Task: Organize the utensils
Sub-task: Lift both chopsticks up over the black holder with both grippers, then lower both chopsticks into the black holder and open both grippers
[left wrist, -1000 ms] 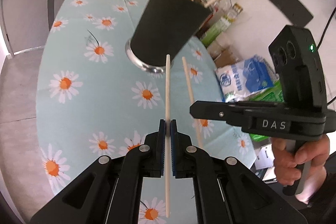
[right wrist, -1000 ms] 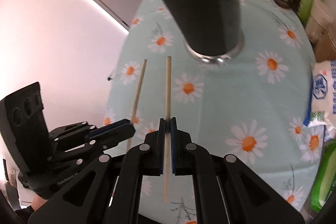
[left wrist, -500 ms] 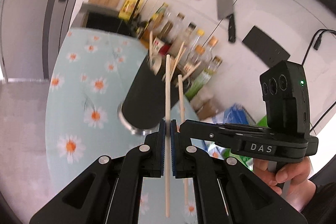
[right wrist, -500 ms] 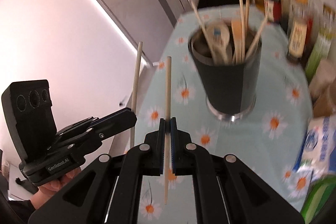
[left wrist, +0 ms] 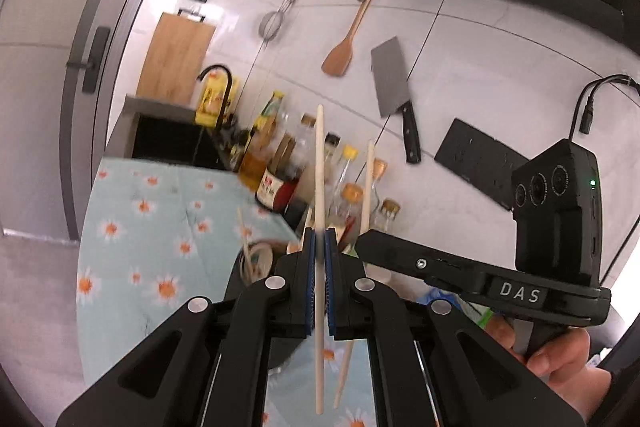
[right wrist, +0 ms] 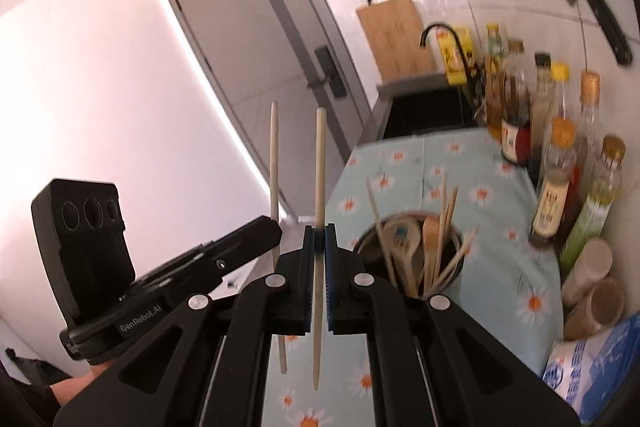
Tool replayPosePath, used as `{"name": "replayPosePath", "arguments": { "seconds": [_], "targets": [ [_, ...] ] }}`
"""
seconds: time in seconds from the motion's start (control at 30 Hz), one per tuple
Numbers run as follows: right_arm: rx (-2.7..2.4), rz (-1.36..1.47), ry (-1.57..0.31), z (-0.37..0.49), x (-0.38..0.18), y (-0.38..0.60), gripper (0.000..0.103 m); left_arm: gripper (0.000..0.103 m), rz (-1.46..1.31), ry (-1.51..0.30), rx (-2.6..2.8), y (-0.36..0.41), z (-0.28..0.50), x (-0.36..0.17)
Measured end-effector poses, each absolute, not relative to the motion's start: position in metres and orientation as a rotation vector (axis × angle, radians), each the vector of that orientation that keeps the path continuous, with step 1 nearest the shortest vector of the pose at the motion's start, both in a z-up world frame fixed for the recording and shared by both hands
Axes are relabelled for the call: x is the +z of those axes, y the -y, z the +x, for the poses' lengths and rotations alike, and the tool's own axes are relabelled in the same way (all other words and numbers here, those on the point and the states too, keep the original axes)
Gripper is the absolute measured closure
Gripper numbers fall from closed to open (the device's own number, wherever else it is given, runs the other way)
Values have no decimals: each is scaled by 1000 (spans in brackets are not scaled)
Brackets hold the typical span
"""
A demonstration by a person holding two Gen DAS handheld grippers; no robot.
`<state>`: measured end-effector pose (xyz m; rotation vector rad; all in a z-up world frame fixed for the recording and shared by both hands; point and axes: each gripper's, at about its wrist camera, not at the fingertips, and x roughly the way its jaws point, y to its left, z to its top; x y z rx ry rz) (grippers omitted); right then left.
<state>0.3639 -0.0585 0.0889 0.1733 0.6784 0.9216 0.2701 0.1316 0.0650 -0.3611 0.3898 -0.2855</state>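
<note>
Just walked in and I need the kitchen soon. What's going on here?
A person is tidying utensils with a handheld gripper in each hand. The left gripper is shut on one chopstick, the right gripper on another, both held upright in the air. The black utensil holder, already holding chopsticks and spoons, stands on the daisy tablecloth just below. Neither chopstick is in it yet.
</note>
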Motion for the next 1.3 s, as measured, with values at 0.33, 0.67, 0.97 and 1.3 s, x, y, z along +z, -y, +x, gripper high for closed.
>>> {"name": "replayPosePath", "arguments": {
  "seconds": [0.33,0.67,0.97,1.3],
  "targets": [
    [845,157,-536,393,102,64,97,99,-331,-300,-284,-128,308,72],
    [796,163,-429,413,104,65,97,99,-350,-222,-240,-135,332,75],
    [751,165,-397,421,91,67,97,99,-330,-233,-226,-128,345,57],
    [713,137,-438,417,58,57,97,99,-343,-292,-216,-128,343,21]
  ]
}}
